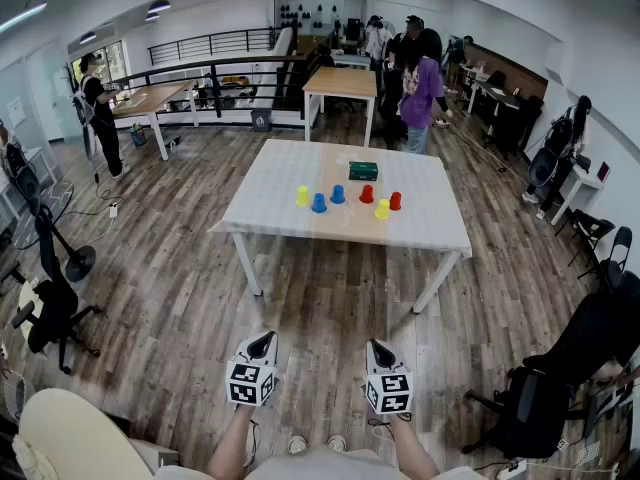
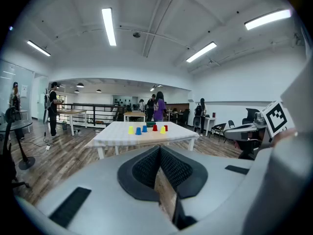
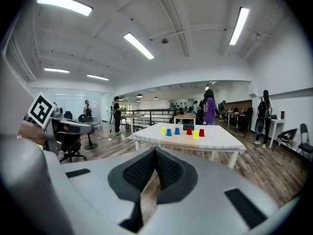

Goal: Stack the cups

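Since all six cups stand singly on the tabletop, from a yellow cup at one end of the loose row to a red cup at the other, we judge that the stacking has not begun. No cup sits in or on another, and every lift is left to do. We stand well apart from the tabletop, with bare wooden floor between. Our left tongs are clenched on nothing, pads meeting at the tip, and our right tongs are likewise clenched and empty. At this range we cannot tell whether the cups stand rim up or rim down. The print on the green box behind them is too small to read. The lower edge of the head view cuts off our arms.
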Available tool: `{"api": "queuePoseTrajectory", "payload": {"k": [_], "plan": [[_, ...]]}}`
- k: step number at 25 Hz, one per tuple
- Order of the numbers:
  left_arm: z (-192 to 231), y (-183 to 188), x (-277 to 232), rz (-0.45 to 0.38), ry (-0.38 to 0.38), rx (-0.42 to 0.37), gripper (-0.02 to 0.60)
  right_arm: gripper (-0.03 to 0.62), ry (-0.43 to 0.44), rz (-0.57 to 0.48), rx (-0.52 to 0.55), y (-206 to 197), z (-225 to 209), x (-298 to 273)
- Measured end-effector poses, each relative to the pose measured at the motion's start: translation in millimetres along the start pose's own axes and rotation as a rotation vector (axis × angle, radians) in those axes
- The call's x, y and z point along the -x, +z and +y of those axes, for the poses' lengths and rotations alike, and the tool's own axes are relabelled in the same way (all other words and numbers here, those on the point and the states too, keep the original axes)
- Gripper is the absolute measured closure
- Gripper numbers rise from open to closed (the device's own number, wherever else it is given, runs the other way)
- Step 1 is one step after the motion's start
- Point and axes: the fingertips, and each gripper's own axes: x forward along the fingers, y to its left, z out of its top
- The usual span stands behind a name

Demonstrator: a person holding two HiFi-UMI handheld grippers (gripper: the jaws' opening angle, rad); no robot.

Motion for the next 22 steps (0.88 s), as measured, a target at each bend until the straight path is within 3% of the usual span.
{"api": "queuePoseTrajectory", "payload": {"k": [22], "plan": [[-25,-7,0,-0.009,0.031,0.006,0.568,0.592,0.038,-0.029,-0.001,-7,-21,4]]}}
